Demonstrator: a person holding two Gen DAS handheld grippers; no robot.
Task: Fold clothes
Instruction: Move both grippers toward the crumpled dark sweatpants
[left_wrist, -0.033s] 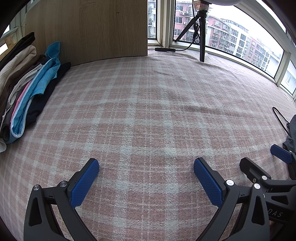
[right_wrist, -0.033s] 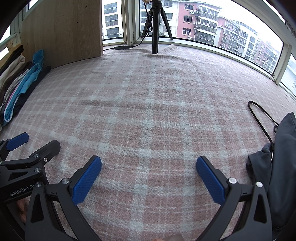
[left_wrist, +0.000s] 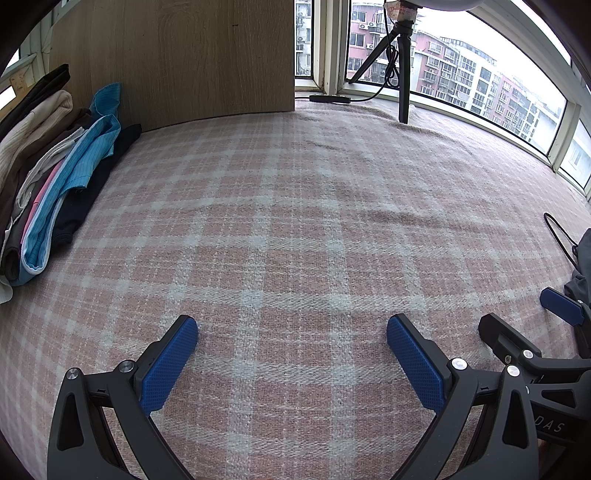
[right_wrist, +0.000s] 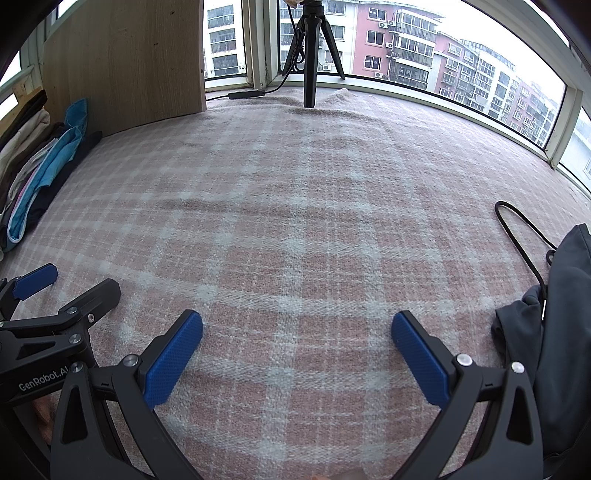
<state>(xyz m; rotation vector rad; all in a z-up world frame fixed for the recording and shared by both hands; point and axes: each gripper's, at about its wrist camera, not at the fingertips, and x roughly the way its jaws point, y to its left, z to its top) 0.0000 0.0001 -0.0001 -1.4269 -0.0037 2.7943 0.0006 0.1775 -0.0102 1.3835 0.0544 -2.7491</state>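
- Nothing has moved since the earlier frame.
- Both jaws stand wide and empty: left gripper (left_wrist: 291, 354), right gripper (right_wrist: 297, 350), low over the blanket (right_wrist: 295, 221).
- A grey garment (right_wrist: 561, 314) lies crumpled just right of the right gripper; stacked clothes (left_wrist: 55, 177) sit far left.
- It looks soft, light and floppy; likely best pinched at an edge.

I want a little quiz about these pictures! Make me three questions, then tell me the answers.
1. True or false: both grippers are open and holding nothing.
2. Which side of the blanket has the clothes pile? A) left B) right C) middle
3. Fill in: by the window stands a black ____.

Key:
1. True: the left gripper and right gripper are both open and empty.
2. A. Only a grey garment lies at the right.
3. Tripod.
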